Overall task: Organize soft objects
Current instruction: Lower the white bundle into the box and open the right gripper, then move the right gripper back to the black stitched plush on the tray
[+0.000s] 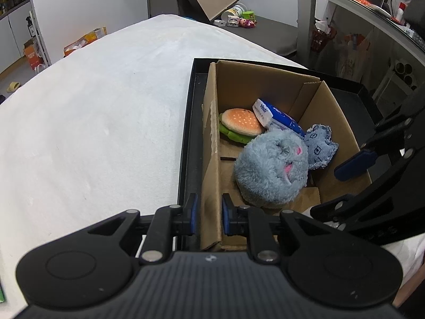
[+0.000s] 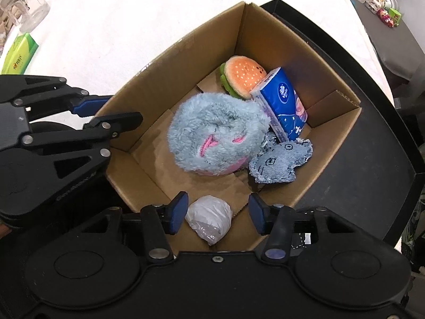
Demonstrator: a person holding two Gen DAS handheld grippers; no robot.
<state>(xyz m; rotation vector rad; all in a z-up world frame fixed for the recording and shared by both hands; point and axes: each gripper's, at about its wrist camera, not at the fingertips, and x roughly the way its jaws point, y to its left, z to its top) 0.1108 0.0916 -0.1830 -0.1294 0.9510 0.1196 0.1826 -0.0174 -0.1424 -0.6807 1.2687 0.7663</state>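
From the left wrist, we see our left tongs (image 1: pixel 208 214) clamped on the near side wall of the cardboard box (image 1: pixel 209 143), one pad outside the wall and one inside. The box sits in a black tray (image 1: pixel 187 133) on the white counter (image 1: pixel 106 111). Inside the box, a fluffy grey-blue plush toy (image 1: pixel 271 167) fills the middle. Behind it, toward the far wall, lie a plush burger (image 1: pixel 240 127) and a blue tissue pack (image 1: pixel 279 118). A small denim toy (image 1: pixel 318 146) rests just beside the plush toy on the right. Our right tongs (image 1: pixel 353 167) hang over the right side of the box.

From the right wrist, we look straight down into the box (image 2: pixel 164 77). The right tongs (image 2: pixel 216 214) stand apart with a white wrapped bundle (image 2: pixel 209 219) between them; the left pad (image 2: pixel 178 211) is just beside it, while the right pad is clear of it. The bundle lies in the near corner of the box. The plush toy (image 2: pixel 215 135), burger (image 2: pixel 243 75), tissue pack (image 2: pixel 284 102) and denim toy (image 2: pixel 279 163) lie deeper in the box. The left tongs (image 2: pixel 106 109) hold the box's left wall.
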